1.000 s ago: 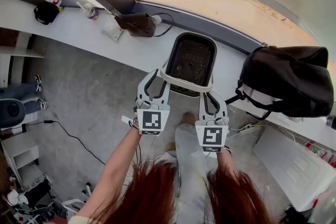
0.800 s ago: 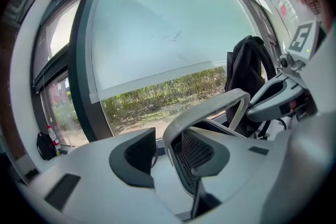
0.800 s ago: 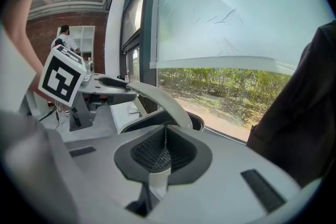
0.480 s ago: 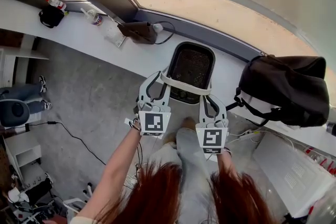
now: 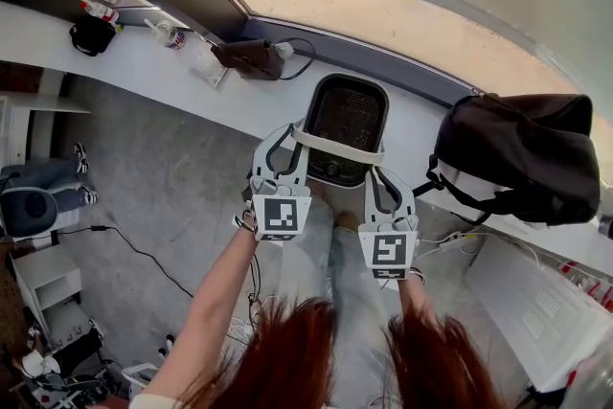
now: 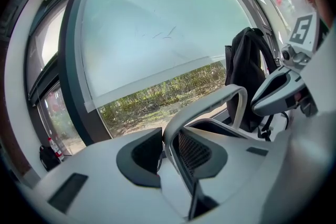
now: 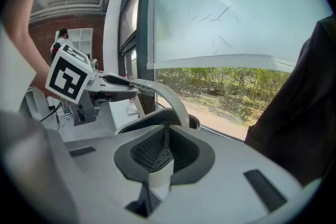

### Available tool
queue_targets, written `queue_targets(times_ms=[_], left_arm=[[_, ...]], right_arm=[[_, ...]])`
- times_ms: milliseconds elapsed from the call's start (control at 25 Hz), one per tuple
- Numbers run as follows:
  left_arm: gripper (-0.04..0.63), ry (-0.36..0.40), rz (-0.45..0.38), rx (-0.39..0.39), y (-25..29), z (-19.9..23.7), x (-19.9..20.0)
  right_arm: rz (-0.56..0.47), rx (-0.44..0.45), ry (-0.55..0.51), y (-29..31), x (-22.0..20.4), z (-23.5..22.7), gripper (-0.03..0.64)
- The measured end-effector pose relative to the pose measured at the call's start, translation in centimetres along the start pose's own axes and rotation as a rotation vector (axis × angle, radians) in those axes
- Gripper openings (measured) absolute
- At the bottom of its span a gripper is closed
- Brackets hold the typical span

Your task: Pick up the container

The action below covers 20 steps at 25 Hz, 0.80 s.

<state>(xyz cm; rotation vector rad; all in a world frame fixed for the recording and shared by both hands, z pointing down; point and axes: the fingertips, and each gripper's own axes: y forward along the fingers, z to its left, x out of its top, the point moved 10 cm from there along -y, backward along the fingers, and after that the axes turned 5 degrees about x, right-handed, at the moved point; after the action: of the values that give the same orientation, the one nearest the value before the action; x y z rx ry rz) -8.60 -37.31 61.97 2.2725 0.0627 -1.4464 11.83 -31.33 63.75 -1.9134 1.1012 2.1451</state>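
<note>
The container (image 5: 349, 80) is a black mesh basket with a white rim and a white bail handle (image 5: 335, 147). It stands on the white sill by the window. My left gripper (image 5: 284, 141) is at its near left corner. In the left gripper view the jaws of that gripper (image 6: 169, 147) are closing around the rim (image 6: 181, 136), and a thin gap still shows at the left pad. My right gripper (image 5: 388, 179) is at the near right corner. The right gripper view shows the right gripper (image 7: 163, 157) shut on the rim and mesh wall (image 7: 152, 152).
A black backpack (image 5: 517, 153) lies on the white sill (image 5: 163, 72) just right of the container. A dark pouch with a cable (image 5: 247, 57), bottles (image 5: 96, 11) and a small black bag (image 5: 91, 34) sit further left. A white box (image 5: 536, 311) is low on the right.
Both grippers have stayed at the container's near rim. The left one has crept slightly up toward the handle's end. The container has not moved.
</note>
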Motion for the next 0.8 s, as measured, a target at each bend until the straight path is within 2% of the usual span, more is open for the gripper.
queue_targets(times_ms=[400,800], left_arm=[[0.104,-0.017,0.004,-0.026,0.8,0.6,0.5],[0.092,-0.001,0.009,-0.082,1.9,1.4,1.0]], right_arm=[[0.001,-0.089,0.029,0.1,1.1,-1.0,0.026],[0.031,-0.146,0.007,1.0,2.2,-1.4,0.026]])
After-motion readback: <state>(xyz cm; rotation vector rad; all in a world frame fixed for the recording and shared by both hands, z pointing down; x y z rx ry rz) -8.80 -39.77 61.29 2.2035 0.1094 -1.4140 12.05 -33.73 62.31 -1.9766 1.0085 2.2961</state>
